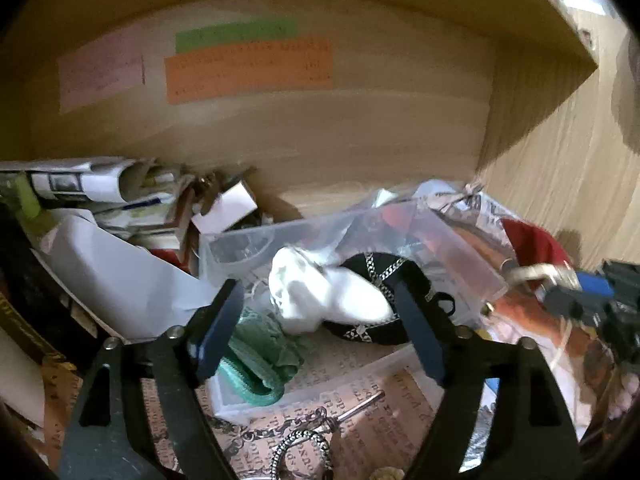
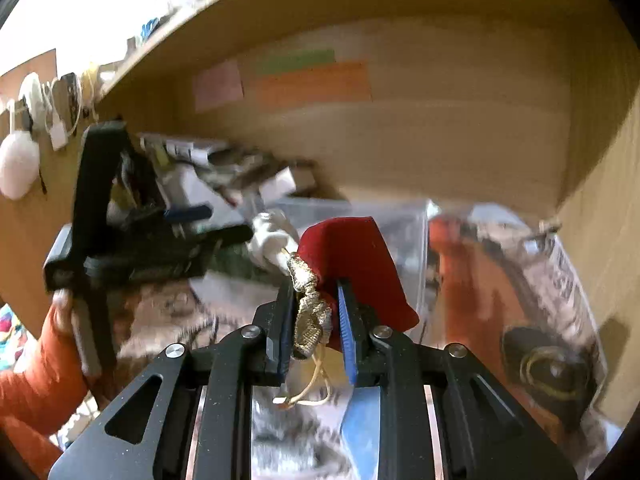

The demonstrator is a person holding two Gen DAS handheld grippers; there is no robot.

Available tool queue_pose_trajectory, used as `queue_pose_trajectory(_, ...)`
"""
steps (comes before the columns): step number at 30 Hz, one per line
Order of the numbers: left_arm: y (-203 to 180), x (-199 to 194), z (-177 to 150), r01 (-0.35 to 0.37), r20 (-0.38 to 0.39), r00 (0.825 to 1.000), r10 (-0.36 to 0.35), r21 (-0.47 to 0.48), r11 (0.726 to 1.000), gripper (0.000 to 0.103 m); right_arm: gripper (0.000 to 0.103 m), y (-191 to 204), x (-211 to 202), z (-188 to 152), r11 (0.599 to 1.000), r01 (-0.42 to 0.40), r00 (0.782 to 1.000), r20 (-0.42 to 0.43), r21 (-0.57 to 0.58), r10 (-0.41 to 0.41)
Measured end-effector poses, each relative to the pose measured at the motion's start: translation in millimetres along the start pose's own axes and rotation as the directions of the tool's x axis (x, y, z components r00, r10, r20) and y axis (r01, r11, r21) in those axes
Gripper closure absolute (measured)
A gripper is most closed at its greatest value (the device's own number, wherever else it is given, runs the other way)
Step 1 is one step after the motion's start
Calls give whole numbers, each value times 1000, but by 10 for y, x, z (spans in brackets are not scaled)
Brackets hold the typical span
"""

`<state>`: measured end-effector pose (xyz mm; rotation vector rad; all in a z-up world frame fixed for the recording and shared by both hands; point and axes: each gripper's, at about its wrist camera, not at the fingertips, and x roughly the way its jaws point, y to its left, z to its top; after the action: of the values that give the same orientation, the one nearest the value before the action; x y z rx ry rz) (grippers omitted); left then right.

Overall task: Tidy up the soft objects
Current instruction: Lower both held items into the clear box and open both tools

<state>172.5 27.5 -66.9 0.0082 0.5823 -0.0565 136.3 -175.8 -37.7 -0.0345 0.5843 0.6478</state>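
Two soft items in play: red pouch (image 2: 356,264) pinched in right tool (image 2: 314,312) by gold-trimmed neck, held above clear bin (image 1: 472,248); white cloth (image 1: 320,292) lies in bin against black chained band (image 1: 400,276), between wide-spread fingers of left tool (image 1: 320,332), ungripped. Risks: drawstring (image 2: 308,392) dangling, may snag; pouch could slip from shallow pinch; left tool may catch chain. Room: shelf back wall (image 1: 320,132) close, paper clutter (image 1: 120,208) left, foil bag (image 2: 560,280) right; tools near each other.

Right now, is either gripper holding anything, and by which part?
The right gripper is shut on the red velvet drawstring pouch, pinched at its gathered neck beside the gold cord. The left gripper is open, holding nothing, above the white cloth bundle.
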Motion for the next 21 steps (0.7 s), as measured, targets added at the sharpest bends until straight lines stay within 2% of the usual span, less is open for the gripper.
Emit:
queue_pose_trajectory(5,55,-209,15,-8,41,999,8,-7,1000,13,85,7,163,248,1000,24,998,50,-10,-24)
queue_pose_trajectory(8,95,-292,11,-11,49,999,12,-8,1000,11,84,-7,367,348,999,44,998,40,-13,-43)
queue_pose_trajectory(14,192,-371,-85,-2,31,1000,3,-17,1000,8,84,-56,837,341,996,88,994,-55,-27,-89)
queue_pose_trajectory(21,347,-339,-291,-2,-30,1000,1,-34,999,7,80,-145,1185,151,994,102,976,-192,-26,-105)
